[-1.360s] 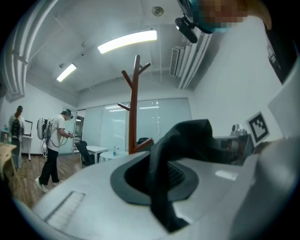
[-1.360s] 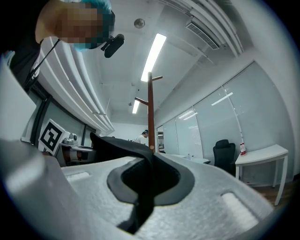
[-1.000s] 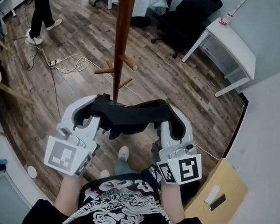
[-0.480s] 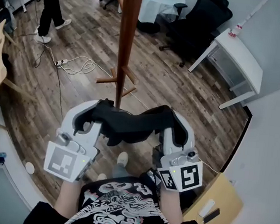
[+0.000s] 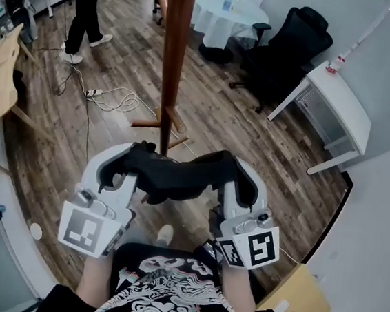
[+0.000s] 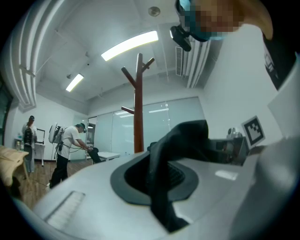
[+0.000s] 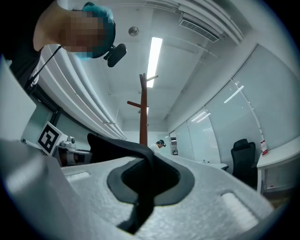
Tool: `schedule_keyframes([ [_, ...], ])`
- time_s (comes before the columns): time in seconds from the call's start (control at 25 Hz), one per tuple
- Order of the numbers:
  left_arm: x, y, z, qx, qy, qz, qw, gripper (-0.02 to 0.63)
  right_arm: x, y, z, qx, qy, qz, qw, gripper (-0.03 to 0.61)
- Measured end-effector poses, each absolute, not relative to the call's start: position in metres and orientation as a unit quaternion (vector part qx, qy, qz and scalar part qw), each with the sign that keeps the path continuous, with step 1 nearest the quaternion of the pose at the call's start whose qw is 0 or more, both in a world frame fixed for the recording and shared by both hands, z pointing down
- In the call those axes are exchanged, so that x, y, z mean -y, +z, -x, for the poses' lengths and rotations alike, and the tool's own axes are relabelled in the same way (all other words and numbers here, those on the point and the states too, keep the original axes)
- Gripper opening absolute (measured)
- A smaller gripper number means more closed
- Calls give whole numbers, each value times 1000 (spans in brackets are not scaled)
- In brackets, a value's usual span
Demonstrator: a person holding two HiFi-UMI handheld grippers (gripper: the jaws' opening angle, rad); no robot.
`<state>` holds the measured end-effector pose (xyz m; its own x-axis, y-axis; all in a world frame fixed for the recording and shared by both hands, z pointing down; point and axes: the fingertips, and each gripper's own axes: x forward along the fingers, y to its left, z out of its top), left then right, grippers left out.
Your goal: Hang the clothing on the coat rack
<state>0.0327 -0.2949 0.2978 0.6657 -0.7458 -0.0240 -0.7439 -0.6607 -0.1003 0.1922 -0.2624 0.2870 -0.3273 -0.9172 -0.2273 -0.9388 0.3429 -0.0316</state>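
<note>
Black clothing [image 5: 179,174] is stretched between the two grippers, low in front of the person's chest in the head view, and sags a little in the middle. Left gripper [image 5: 134,156] has its jaws pressed together on one end of the cloth; its own view shows the fabric pinched in the slot between them and trailing down. Right gripper [image 5: 230,168] pinches the other end the same way. The wooden coat rack [image 5: 174,60] rises just beyond the cloth, apart from it, with forked pegs at its top in both gripper views. The clothing is not yet on it. On the plank floor [image 5: 252,137] lie white cables [image 5: 111,98]; farther off are a standing person [image 5: 86,9], a black office chair [image 5: 289,51] and a white desk [image 5: 339,105]
</note>
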Motion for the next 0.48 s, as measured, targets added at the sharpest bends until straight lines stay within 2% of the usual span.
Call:
schedule_keyframes([
  [0.16, 292, 296, -35, -416, -1, 909, 30, 12, 267, 278, -190, -820, 62, 557, 112, 9],
  [0.28, 299, 291, -29, -427, -9, 903, 53, 12, 275, 271, -187, -825, 68, 549, 116, 9],
  [0.48, 308, 286, -27, -433, -2, 901, 34, 12, 287, 262, -182, -831, 72, 540, 116, 10],
])
